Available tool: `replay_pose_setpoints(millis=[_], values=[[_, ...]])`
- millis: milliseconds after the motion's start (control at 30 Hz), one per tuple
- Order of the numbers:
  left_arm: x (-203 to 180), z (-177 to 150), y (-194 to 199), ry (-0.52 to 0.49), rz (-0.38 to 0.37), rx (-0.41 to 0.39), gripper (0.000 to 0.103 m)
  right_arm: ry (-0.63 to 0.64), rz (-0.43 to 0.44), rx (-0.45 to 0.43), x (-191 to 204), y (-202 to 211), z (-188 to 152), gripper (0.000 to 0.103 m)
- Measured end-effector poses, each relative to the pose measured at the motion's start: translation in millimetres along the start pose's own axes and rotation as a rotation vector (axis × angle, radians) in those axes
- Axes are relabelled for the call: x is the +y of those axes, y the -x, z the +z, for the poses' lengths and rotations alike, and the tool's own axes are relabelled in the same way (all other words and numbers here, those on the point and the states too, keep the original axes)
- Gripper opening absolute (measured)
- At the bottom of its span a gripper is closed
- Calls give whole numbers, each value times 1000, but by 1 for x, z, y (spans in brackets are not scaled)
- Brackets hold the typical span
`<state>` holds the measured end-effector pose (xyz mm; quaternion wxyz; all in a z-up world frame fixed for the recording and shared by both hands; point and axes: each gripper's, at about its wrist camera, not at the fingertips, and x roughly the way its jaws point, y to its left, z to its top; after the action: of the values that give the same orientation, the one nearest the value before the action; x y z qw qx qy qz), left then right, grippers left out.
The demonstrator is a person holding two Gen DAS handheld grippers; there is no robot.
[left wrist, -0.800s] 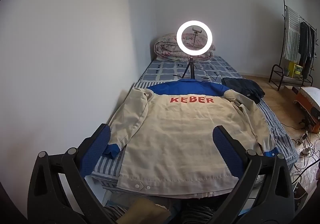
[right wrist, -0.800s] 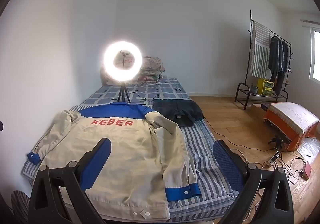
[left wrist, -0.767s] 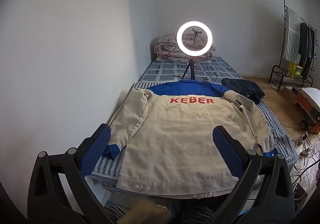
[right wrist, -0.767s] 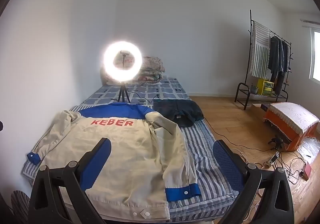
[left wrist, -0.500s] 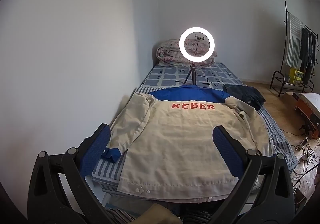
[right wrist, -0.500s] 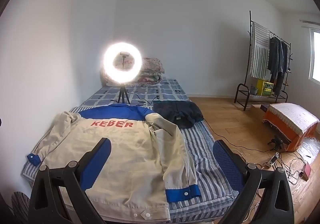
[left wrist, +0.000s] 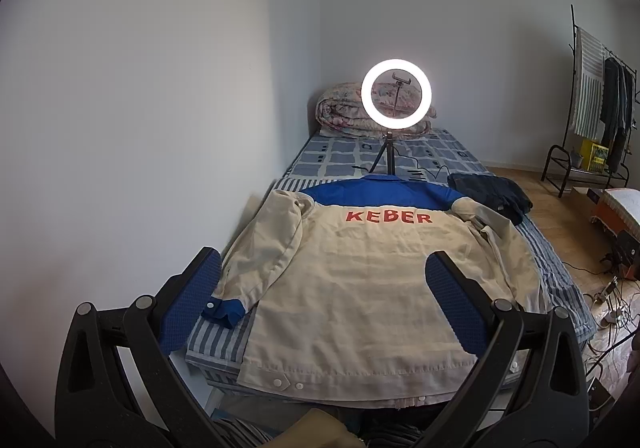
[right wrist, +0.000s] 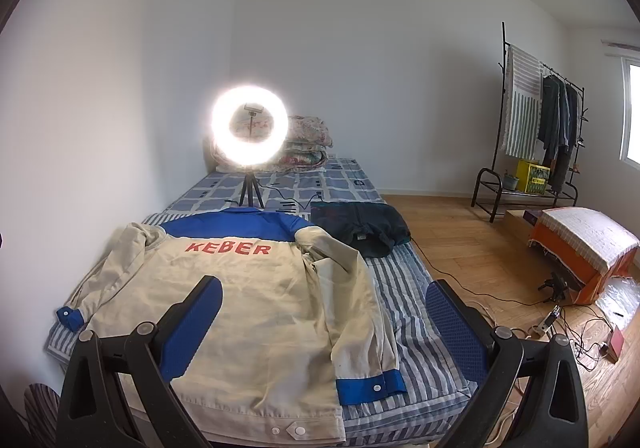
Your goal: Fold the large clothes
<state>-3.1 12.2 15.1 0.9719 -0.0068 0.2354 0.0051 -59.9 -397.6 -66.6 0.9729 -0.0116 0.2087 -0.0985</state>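
A large beige cotton work jacket (left wrist: 360, 288) with a blue yoke, blue cuffs and red "KEBER" lettering lies spread flat, back side up, on the near end of a bed covered by a blue-and-white striped sheet (right wrist: 408, 328). Its hem with snap buttons faces the cameras, and its collar points toward the far wall. Both sleeves lie alongside the body; the sleeve on the right of the view rests on the jacket's edge, its blue cuff (right wrist: 370, 384) near the hem.

The left claw (left wrist: 320, 304) hovers above the hem, its blue-padded fingers spread wide with nothing between them. The right claw (right wrist: 320, 324) hangs over the jacket's right side and the striped sheet, also spread wide and empty.

Beyond the collar, a glowing white ring light on a small black tripod (left wrist: 396, 96) stands on the bed. Just beside it to the right lies a folded dark garment (right wrist: 360, 228). A rolled floral quilt (left wrist: 340, 112) sits at the bed's far end against the wall. A black clothes rack with hanging garments (right wrist: 536, 136) stands well apart on the wooden floor (right wrist: 472, 248).
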Motion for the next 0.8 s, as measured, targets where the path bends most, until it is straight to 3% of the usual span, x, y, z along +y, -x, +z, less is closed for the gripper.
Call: replay_pose_setpoints(millis=[800], values=[[2, 3, 3, -3, 2, -6, 103, -1, 1, 0, 0, 0, -1, 103]])
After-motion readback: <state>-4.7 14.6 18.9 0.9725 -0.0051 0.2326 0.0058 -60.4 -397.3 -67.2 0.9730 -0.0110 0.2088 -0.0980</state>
